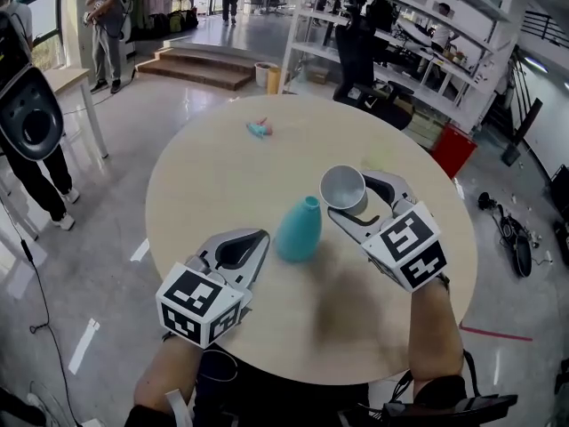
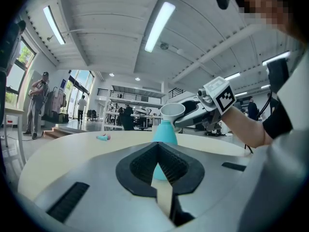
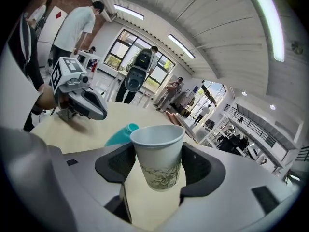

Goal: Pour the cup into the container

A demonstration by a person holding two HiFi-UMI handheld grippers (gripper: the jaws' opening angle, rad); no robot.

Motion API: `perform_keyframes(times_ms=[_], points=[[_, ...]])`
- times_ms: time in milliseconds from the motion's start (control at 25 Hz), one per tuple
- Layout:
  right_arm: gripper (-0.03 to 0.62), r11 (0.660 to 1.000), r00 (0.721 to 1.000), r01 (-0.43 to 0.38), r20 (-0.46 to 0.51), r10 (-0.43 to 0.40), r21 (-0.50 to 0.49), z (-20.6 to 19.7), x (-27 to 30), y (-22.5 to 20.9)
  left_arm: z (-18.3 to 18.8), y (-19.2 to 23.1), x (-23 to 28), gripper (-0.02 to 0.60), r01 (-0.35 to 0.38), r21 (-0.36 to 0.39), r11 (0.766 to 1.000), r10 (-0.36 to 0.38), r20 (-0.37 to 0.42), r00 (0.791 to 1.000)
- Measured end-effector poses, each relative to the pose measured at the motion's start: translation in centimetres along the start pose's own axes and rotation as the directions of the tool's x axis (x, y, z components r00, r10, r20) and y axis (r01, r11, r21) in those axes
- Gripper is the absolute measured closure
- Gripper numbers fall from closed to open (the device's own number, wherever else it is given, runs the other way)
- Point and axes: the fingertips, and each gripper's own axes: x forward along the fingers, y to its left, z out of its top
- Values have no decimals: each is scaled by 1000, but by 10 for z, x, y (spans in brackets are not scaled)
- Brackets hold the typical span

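Observation:
A teal narrow-necked vase (image 1: 298, 229) stands upright in the middle of the round wooden table (image 1: 222, 176). My right gripper (image 1: 360, 205) is shut on a white paper cup (image 1: 343, 188), held above the table just right of the vase's neck. In the right gripper view the cup (image 3: 157, 156) sits between the pads, roughly upright, with the vase (image 3: 120, 134) behind and to its left. My left gripper (image 1: 252, 241) rests low at the vase's left, shut and empty. In the left gripper view the vase (image 2: 164, 132) and cup (image 2: 172, 111) lie straight ahead.
A small teal and pink object (image 1: 258, 129) lies near the table's far edge. Beyond the table are metal shelves (image 1: 400, 25), a red box (image 1: 453, 148) on the floor, steps and several standing people.

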Motion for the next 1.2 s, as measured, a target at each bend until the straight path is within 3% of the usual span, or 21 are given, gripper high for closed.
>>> perform_keyframes(times_ms=[560, 1200], points=[[290, 976, 994, 29, -92, -50, -215, 9, 2, -3, -9, 3, 13, 580, 21, 6, 1000, -21, -29, 999], [290, 939, 987, 22, -143, -76, -344, 11, 7, 4, -19, -1, 20, 580, 51, 4, 999, -51, -76, 996]])
